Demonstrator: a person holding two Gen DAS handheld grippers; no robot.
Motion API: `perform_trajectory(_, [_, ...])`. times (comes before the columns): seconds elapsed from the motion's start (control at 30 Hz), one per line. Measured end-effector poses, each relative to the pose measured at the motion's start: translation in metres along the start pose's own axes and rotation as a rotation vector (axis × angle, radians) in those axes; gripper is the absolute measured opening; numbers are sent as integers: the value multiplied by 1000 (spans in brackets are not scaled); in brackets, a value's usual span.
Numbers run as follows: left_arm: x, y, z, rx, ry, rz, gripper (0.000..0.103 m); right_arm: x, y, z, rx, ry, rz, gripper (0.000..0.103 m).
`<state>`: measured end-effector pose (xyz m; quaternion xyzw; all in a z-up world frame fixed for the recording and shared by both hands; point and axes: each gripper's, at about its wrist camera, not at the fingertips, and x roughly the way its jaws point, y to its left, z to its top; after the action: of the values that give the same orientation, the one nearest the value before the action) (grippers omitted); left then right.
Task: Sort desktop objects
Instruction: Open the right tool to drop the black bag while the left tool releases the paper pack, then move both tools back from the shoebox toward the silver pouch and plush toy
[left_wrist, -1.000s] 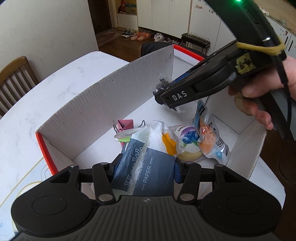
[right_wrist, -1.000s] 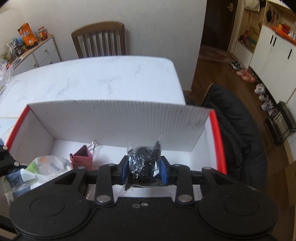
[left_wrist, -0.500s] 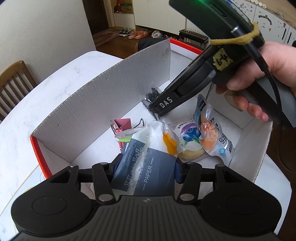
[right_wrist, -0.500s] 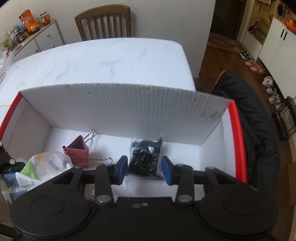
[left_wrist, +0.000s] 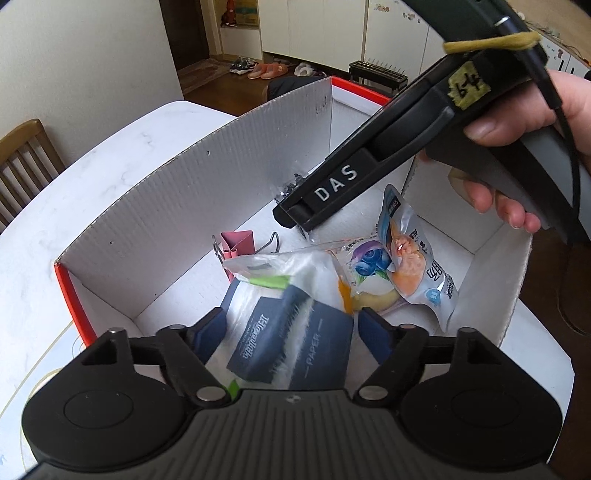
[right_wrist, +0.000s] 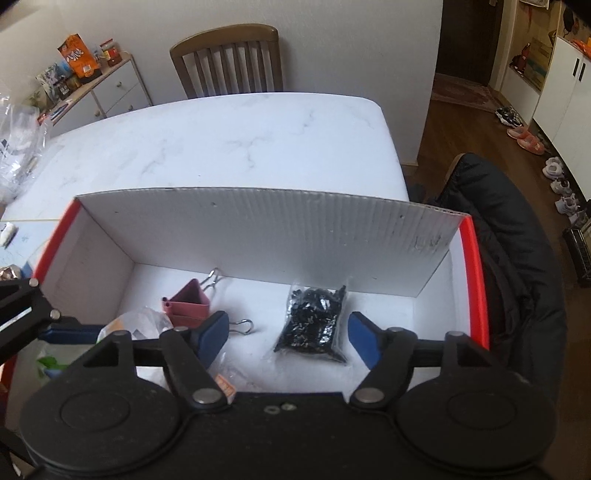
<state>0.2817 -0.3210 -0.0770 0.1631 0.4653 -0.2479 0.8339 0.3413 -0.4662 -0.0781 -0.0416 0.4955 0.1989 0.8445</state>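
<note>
Both hand-held grippers over the white box (right_wrist: 258, 229) on the marble tabletop (right_wrist: 229, 140). The left hand-held gripper (left_wrist: 291, 332) stands spread around, not gripping, a tissue pack (left_wrist: 295, 343) printed "PAPER". The right hand-held gripper (right_wrist: 286, 334), its body lettered "DAS", stands spread above a bag of black parts (right_wrist: 314, 321) lying on the box floor, right of a pink binder clip (right_wrist: 188, 304).

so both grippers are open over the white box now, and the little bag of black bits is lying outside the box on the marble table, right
Not quite: the bag of black bits lies inside the white box, on its floor by the back wall, not out on the marble table. The right wrist view shows it, between the spread fingers of the right gripper. The left gripper is open too.
</note>
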Motion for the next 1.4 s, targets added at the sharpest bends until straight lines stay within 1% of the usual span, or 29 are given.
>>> perform_trajectory(0.3, [-9,-4,-8,-29,-24,-16,85,-26,3,-4,17,-67,6,78])
perform_trajectory(0.43, [-16,-4,-12,-40,-47,-27,88,-37,5,-7,29,-90,16,79])
perform_trajectory(0.5, [-20,-4,-15,-46,-63,-29,96,-43,5,-9,39,-99,25,79])
perform_trajectory(0.57, [-26,-3,-18,-52,-80,-35,99,-49,6,-12,49,-114,32,80])
perform_trajectory(0.7, [-36,-2,-22,-72,-109,-43,99,-63,11,-17,60,-146,41,81])
perform_trajectory(0.8, [-46,-1,-25,-90,-135,-50,103,-75,15,-20,69,-167,52,82])
perform_trajectory(1.03, [-63,8,-33,-129,-192,-75,103,-101,30,-30,86,-227,70,85])
perform_trajectory(1.13, [-71,14,-38,-139,-215,-84,103,-109,40,-34,80,-240,77,86])
perform_trajectory(1.3, [-98,21,-57,-164,-247,-97,103,-118,59,-37,78,-252,85,87])
perform_trajectory(1.4, [-109,29,-67,-178,-262,-97,103,-120,73,-39,77,-251,72,87])
